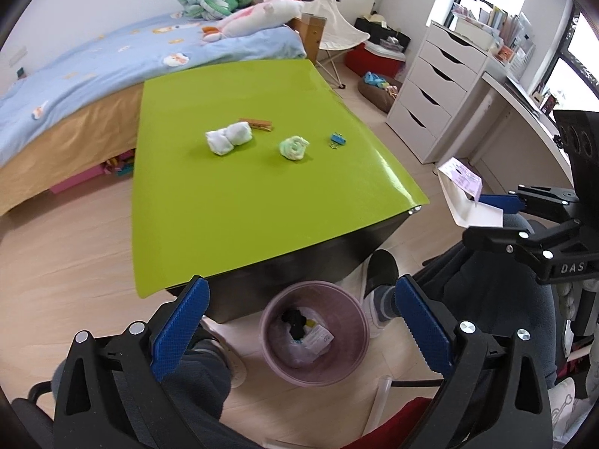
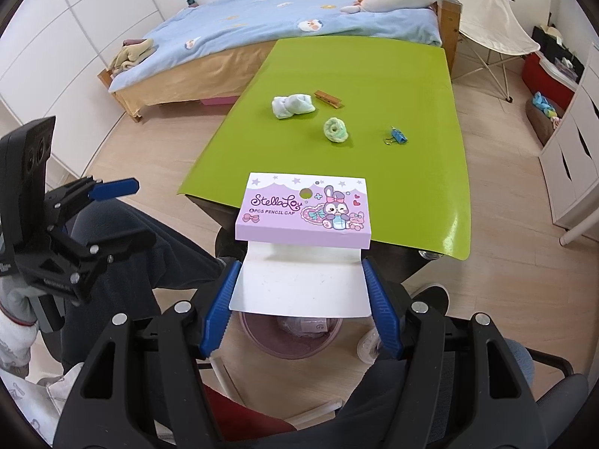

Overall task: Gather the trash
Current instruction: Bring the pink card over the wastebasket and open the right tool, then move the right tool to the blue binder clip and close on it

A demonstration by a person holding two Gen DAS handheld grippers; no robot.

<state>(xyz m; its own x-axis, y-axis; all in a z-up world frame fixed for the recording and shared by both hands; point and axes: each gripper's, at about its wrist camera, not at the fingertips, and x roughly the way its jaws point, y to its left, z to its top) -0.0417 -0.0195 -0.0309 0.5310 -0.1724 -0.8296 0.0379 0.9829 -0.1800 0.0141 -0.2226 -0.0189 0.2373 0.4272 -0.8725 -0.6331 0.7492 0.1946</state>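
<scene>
My right gripper is shut on a purple and white pencil cap box, held above the pink trash bin on the floor in front of the green table. In the left wrist view the box hangs at the right, off the table edge. My left gripper is open and empty above the bin, which holds wrappers and a dark item. On the table lie a white tissue wad, a green tissue roll, a wooden clothespin and a blue binder clip.
A bed with blue bedding stands behind the table. A white drawer unit and a desk stand at the right. A folding chair is at the back. The person's legs and feet flank the bin.
</scene>
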